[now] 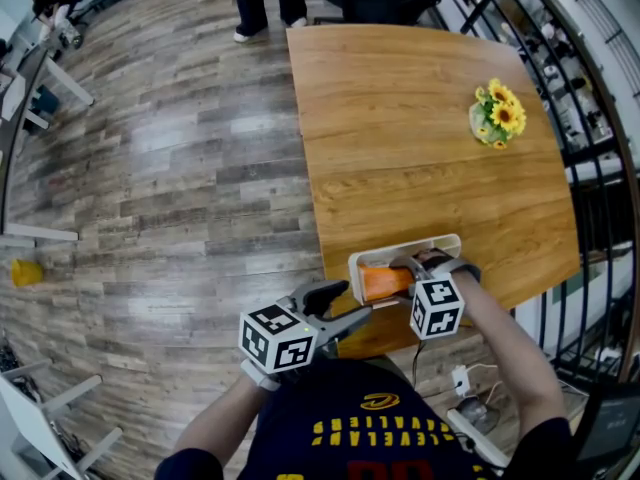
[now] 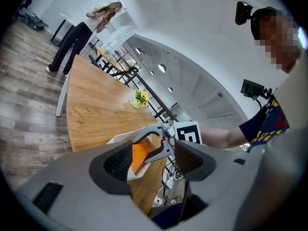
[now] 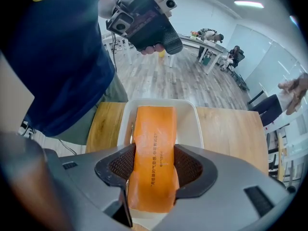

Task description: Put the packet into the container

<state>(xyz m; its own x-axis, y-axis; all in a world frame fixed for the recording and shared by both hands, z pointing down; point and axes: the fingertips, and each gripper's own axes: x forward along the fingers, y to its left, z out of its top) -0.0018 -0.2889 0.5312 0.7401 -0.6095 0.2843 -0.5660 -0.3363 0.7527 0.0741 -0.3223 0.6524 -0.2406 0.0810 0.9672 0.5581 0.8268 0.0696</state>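
An orange packet (image 1: 383, 282) (image 3: 154, 148) lies lengthwise in a white rectangular container (image 1: 402, 249) (image 3: 193, 115) at the near edge of the wooden table (image 1: 420, 138). My right gripper (image 1: 405, 267) (image 3: 153, 166) is shut on the packet's near half, with both pads pressed against its sides. The far half of the packet rests inside the container. My left gripper (image 1: 343, 308) (image 2: 151, 160) hangs open and holds nothing, off the table's near-left corner. In the left gripper view the packet (image 2: 140, 154) and the container (image 2: 118, 137) show between its jaws, farther off.
A small pot of sunflowers (image 1: 498, 114) (image 2: 140, 98) stands at the table's far right. A person (image 1: 266, 2) (image 2: 78, 36) stands on the wood floor beyond the table's far left corner. A black railing (image 1: 590, 148) runs along the right. Cables and a power strip (image 1: 466, 382) lie below the near edge.
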